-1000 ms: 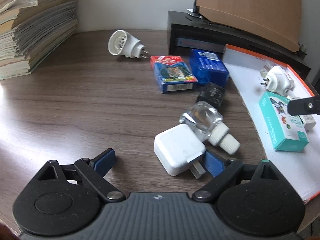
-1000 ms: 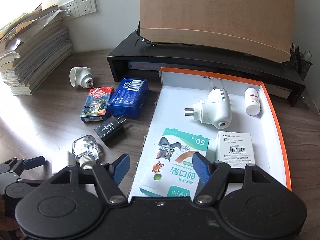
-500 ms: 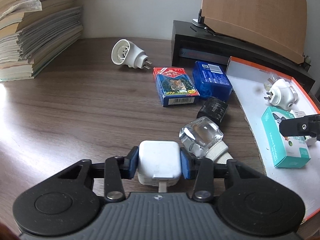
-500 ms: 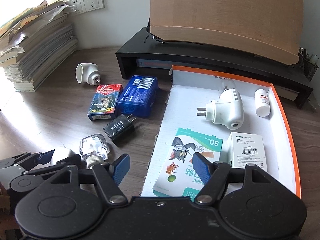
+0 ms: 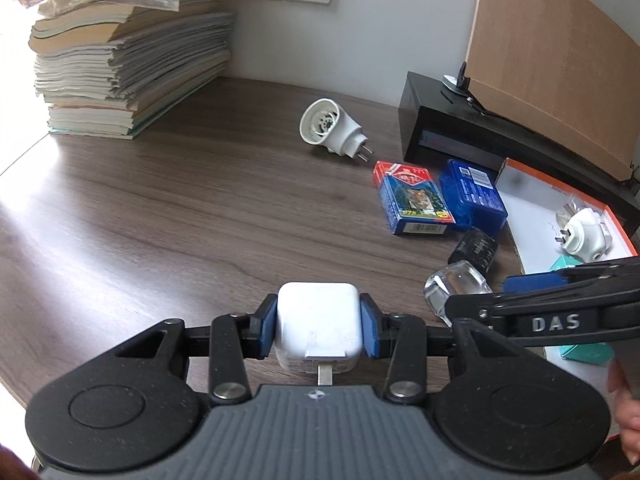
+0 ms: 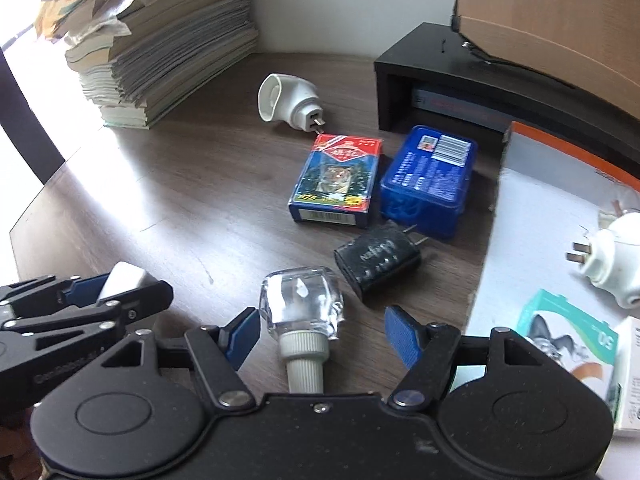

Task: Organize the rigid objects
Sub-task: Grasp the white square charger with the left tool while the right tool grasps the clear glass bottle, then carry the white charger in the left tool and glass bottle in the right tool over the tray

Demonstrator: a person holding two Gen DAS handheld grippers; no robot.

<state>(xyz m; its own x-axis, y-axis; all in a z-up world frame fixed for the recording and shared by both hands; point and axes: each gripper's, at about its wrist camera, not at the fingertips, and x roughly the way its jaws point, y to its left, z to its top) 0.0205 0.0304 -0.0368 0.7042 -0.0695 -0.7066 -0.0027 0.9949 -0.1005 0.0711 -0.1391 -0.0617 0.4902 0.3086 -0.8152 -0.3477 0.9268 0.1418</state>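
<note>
My left gripper (image 5: 319, 330) is shut on a white square charger (image 5: 318, 326), lifted a little off the wooden desk; the charger also shows in the right wrist view (image 6: 122, 280). My right gripper (image 6: 324, 334) is open, its blue pads on either side of a clear glass bottle with a white ribbed cap (image 6: 302, 306), which lies on the desk. In the left wrist view the right gripper (image 5: 560, 304) reaches in from the right over the bottle (image 5: 456, 286).
On the desk lie a black charger (image 6: 378, 264), a card pack (image 6: 336, 178), a blue tin (image 6: 428, 180) and a white plug-in adapter (image 6: 290, 98). An orange-rimmed white tray (image 6: 532, 208) at right holds another plug (image 6: 612, 266) and boxes. A paper stack (image 5: 120, 56) stands back left, a black stand (image 6: 480, 80) behind.
My left gripper closed on the white charger and drew it back and left. My right gripper swung left from the tray and now straddles the glass bottle.
</note>
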